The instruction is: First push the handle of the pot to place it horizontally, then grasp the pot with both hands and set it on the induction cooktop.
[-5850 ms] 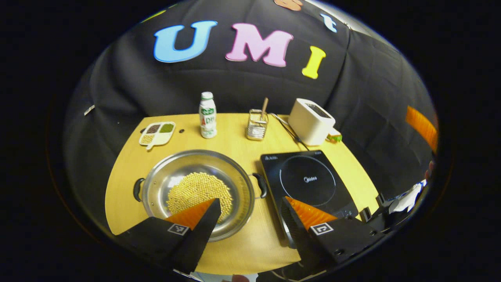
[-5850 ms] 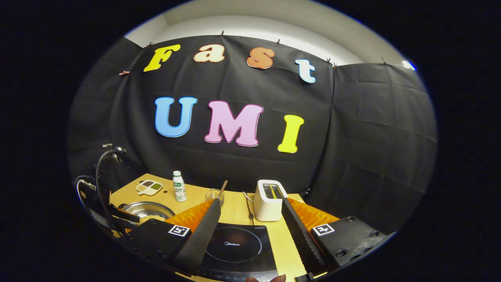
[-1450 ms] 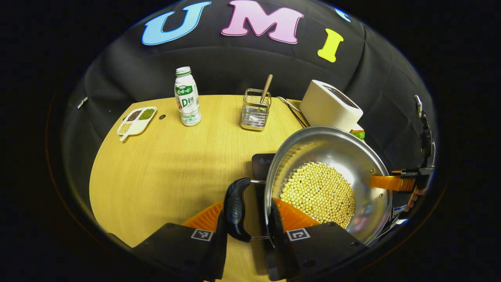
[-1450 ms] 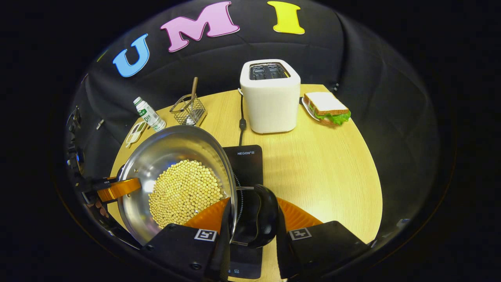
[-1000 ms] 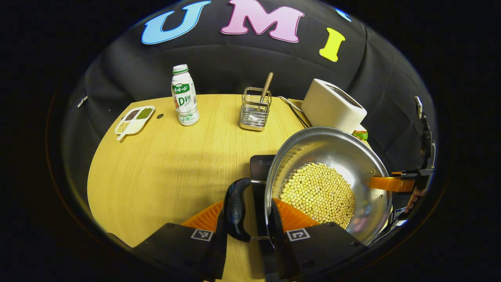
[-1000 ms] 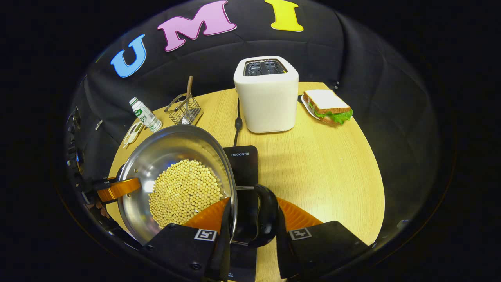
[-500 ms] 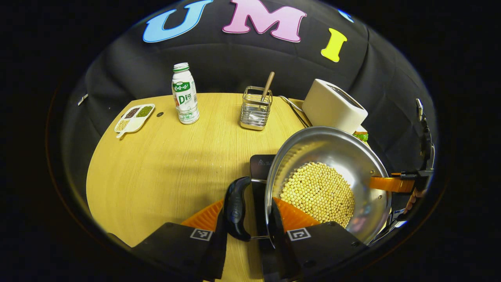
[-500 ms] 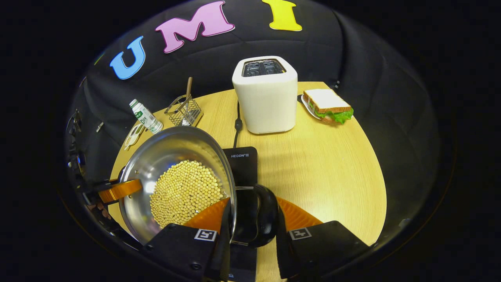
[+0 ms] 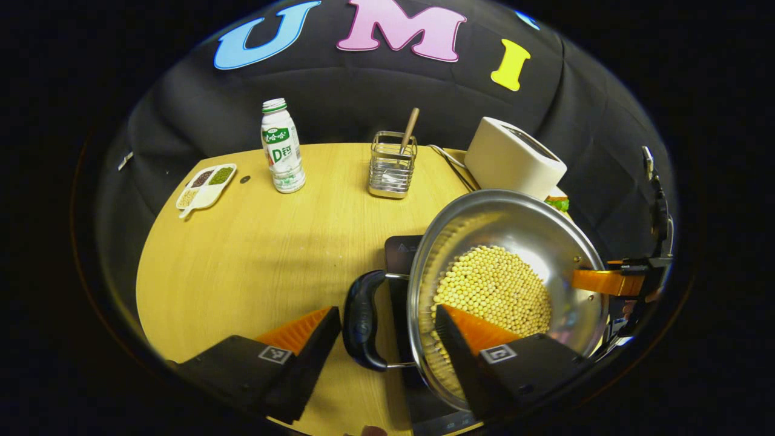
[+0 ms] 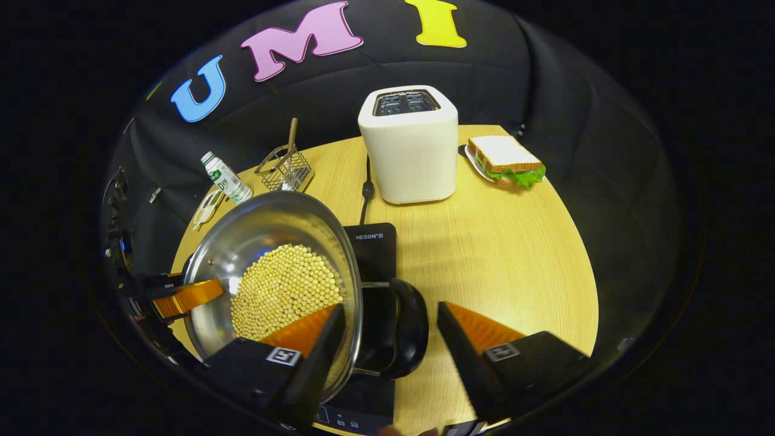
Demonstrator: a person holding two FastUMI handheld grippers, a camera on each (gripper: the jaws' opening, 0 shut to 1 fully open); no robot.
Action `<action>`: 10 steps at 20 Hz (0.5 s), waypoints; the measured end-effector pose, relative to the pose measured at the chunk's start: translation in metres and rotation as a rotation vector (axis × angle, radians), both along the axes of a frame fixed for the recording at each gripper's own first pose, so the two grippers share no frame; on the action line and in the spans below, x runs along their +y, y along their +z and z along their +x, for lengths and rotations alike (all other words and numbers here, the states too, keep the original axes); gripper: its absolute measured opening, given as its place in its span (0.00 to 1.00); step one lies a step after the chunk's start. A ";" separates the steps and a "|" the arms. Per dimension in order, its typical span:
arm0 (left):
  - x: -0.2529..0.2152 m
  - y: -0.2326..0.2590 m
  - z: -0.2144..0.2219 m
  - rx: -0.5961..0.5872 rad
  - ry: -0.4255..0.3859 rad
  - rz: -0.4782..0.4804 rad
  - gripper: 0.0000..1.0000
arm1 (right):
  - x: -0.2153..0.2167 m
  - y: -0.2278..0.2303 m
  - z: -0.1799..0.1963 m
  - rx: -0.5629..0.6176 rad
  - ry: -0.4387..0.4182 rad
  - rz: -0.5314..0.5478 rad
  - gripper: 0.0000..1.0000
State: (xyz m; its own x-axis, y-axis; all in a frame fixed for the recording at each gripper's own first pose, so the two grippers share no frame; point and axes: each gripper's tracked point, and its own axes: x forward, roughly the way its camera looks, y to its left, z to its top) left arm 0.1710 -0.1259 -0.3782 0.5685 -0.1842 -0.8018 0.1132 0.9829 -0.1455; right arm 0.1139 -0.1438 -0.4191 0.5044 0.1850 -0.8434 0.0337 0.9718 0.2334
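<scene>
The steel pot [image 9: 514, 218], holding a heap of yellow beans [image 9: 493, 287], rests on the black induction cooktop [image 9: 401, 249]. Its two black handles lie level, one to each side. My left gripper [image 9: 387, 310] is open, its fingers spread on either side of the near handle [image 9: 361, 327] without touching it. In the right gripper view, the pot [image 10: 254, 236] sits over the cooktop [image 10: 372, 242]. My right gripper [image 10: 390, 310] is open too, with the other handle [image 10: 407, 330] loose between its fingers.
Along the back of the round wooden table [image 9: 254, 254] stand a milk bottle [image 9: 280, 145], a wire utensil holder [image 9: 390, 163] and a white toaster [image 10: 408, 142]. A sandwich [image 10: 505, 160] lies beside the toaster, and a divided dish [image 9: 206, 184] sits at the far left.
Both grippers were shut on the pot's handles half a second ago and have now opened. Over the earlier frames the pot went from the table's left onto the cooktop.
</scene>
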 end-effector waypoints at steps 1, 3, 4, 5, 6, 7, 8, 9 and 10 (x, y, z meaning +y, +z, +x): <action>0.000 0.000 0.000 -0.003 0.000 0.007 0.97 | -0.003 0.004 -0.002 0.000 -0.009 -0.006 1.00; -0.001 0.003 -0.001 -0.016 -0.003 0.014 0.96 | -0.005 0.003 -0.002 -0.010 -0.025 -0.005 0.99; 0.000 0.006 0.000 -0.028 -0.007 0.018 0.96 | -0.007 0.005 -0.003 -0.019 -0.032 -0.006 0.99; 0.000 0.010 0.000 -0.038 -0.015 0.026 0.96 | -0.008 0.009 -0.002 -0.030 -0.038 -0.006 0.99; 0.001 0.012 -0.001 -0.043 -0.024 0.039 0.95 | -0.010 0.013 -0.002 -0.044 -0.044 -0.008 0.99; 0.002 0.016 -0.002 -0.052 -0.029 0.050 0.96 | -0.011 0.017 -0.002 -0.058 -0.050 -0.011 0.99; 0.002 0.021 -0.003 -0.062 -0.034 0.053 0.96 | -0.011 0.022 -0.003 -0.072 -0.053 -0.014 0.99; 0.003 0.027 -0.004 -0.073 -0.032 0.053 0.96 | -0.011 0.029 -0.003 -0.091 -0.055 -0.017 0.99; 0.004 0.034 -0.005 -0.088 -0.029 0.048 0.96 | -0.011 0.037 -0.003 -0.116 -0.056 -0.020 0.99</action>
